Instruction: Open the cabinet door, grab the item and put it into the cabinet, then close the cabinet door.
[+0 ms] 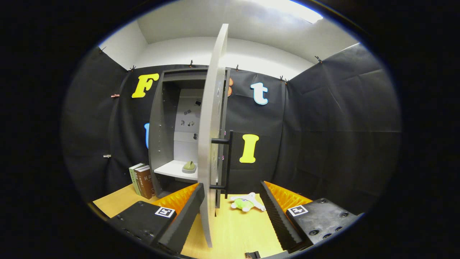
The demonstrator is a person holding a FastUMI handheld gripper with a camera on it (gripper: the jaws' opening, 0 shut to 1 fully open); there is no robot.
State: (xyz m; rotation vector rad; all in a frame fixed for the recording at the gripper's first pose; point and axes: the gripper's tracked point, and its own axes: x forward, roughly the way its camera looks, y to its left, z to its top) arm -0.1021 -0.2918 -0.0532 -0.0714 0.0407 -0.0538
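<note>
The tool [230,212] has its 2 fingers [181,216] spread wide apart, clamped on nothing. The edge of the open door [212,136] stands between them, closer to the left finger, and I cannot tell whether that finger touches it.

The cabinet [161,129] is a tall grey box standing on the wooden counter [233,230] against the booth wall. Its door is swung out toward the tool, seen almost edge-on, hinged on the right side. A dark bar handle [228,162] runs upright on the door's outer face, to the right of the edge.

Inside the cabinet, a white shelf [172,169] sits low, and a small green and grey object [189,167] rests on it near the door. The back panel above the shelf is pale, with a few small dark marks too small to make out.

The toy [246,203], a small plush figure in white and green, lies on the counter just ahead of the fingers, right of the door and below the handle, outside the cabinet.

2 books [142,180] stand upright on the counter just left of the cabinet, leaning slightly against it, beyond the left finger.
</note>
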